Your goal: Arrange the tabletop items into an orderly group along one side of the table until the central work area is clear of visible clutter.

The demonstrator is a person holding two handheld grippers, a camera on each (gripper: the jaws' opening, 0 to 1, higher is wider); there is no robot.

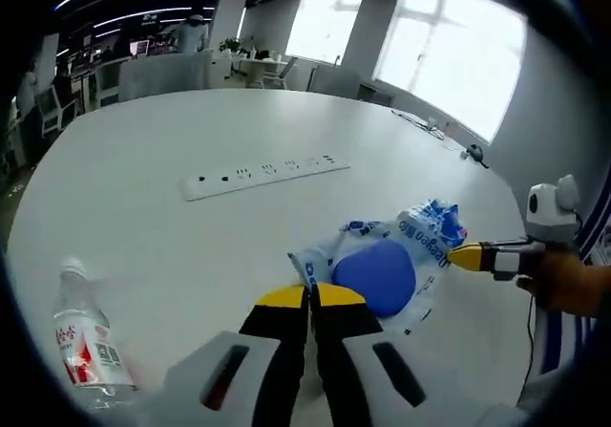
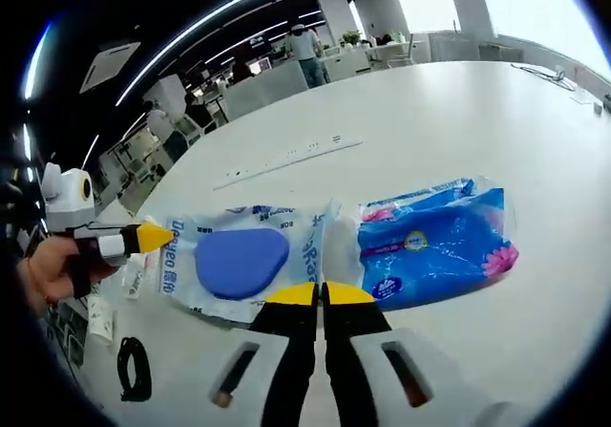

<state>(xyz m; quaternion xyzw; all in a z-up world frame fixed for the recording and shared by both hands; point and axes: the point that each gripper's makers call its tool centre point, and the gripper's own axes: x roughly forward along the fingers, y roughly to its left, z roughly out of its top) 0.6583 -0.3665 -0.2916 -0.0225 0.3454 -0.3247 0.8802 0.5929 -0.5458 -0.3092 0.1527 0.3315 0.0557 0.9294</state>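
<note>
Left gripper view: left gripper (image 1: 309,296) jaws pressed together, yellow tips meeting at the near edge of the wipes pack (image 1: 387,263) with blue lid, apparently nothing pinched. Right gripper (image 1: 466,256) comes in from the right, tip at the pack's far end. Water bottle (image 1: 84,341) lies far left of the jaws, power strip (image 1: 264,176) ahead on the white table (image 1: 143,140).

Right gripper view: right gripper (image 2: 321,294) jaws closed, tips at the seam between the wipes pack (image 2: 239,255) and a blue tissue pack (image 2: 434,241); grip unclear. Left gripper (image 2: 153,237) touches the wipes pack's left end. Black cable (image 2: 134,368) lower left.
</note>
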